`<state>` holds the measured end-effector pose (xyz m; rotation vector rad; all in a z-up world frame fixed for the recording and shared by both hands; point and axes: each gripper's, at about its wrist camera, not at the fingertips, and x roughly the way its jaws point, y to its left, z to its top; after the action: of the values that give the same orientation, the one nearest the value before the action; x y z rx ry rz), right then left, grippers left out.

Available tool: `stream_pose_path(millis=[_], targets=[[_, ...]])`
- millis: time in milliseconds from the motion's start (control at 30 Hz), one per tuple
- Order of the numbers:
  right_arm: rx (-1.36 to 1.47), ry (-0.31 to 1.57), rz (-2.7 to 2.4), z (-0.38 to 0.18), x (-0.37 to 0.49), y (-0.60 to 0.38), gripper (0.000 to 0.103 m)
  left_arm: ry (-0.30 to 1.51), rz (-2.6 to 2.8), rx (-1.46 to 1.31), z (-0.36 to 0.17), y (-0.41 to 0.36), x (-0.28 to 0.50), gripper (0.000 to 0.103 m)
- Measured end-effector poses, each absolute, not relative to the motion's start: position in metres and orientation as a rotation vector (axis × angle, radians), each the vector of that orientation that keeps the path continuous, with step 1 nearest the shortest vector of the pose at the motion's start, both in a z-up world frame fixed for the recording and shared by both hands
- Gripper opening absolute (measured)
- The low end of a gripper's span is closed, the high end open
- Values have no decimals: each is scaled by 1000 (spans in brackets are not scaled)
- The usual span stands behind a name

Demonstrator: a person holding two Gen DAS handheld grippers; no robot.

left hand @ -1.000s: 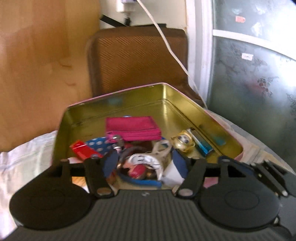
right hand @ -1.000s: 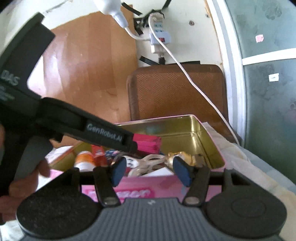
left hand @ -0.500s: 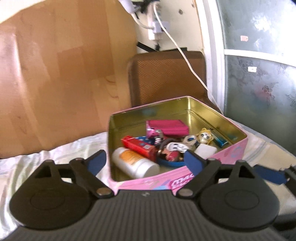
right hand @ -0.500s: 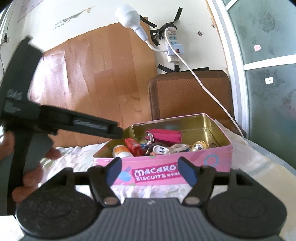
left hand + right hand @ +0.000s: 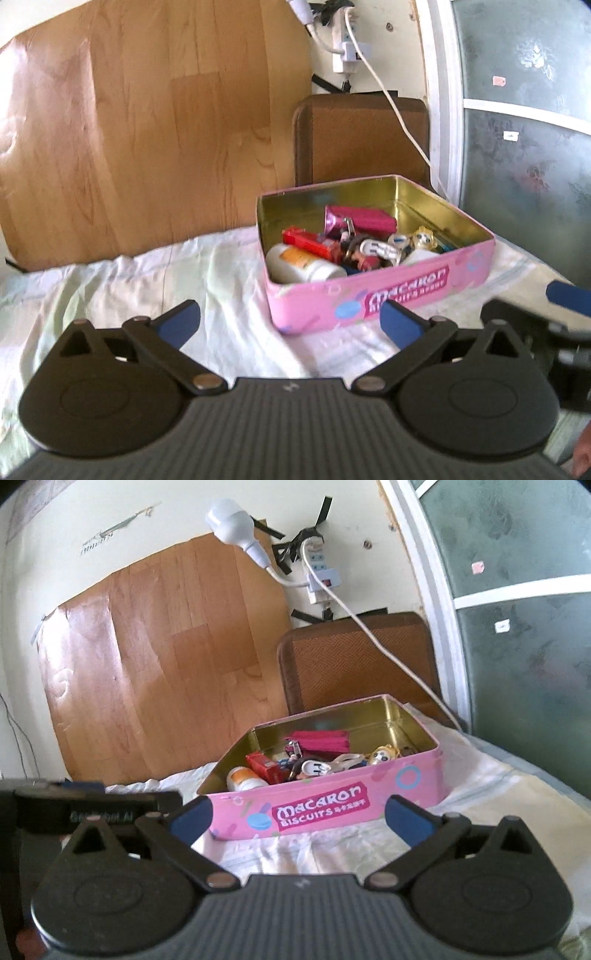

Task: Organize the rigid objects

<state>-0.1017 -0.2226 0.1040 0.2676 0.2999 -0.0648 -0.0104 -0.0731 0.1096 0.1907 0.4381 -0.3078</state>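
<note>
1. The left gripper [image 5: 290, 319] has its blue-padded fingers [image 5: 177, 321] spread wide with nothing between them, and its jaws have just been opening. Same for the right gripper [image 5: 299, 814]: blue pads [image 5: 192, 814] splayed out, just been opening, empty, only wrinkled cloth in the gap.

2. Just ahead of both sits the pink rectangular "Macaron Biscuits" tin [image 5: 321, 810], lid off, gold inside. All the small stuff looks packed in it: a white pill bottle with an orange label [image 5: 301, 264] lying on its side, a red carton [image 5: 310, 240], a magenta pouch [image 5: 360, 219], a little yellow-haired figurine [image 5: 424, 238] and a tangle of keychain bits too jumbled to sort out.

3. What could go wrong, probably: the two tools hang close side by side, so a careless swing could knock the tin. It sits on soft, rumpled fabric, so a bump might tip it and spill the pile.

4. Surface is a pale, creased bedsheet [image 5: 147, 288].

5. Behind it: a wood-grain sheet [image 5: 166, 646] stuck on the wall, a brown woven chair back [image 5: 354, 657], a taped-up white power strip [image 5: 319, 574] with a cord [image 5: 388, 651] trailing down, and a frosted glass door [image 5: 517, 627] on the right.
</note>
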Motion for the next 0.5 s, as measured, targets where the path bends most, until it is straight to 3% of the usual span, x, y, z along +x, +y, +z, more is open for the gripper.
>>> stream_pose_path(millis=[500], targets=[[262, 232, -141, 112, -121, -210, 103, 464, -239, 242, 99, -78, -33, 103]])
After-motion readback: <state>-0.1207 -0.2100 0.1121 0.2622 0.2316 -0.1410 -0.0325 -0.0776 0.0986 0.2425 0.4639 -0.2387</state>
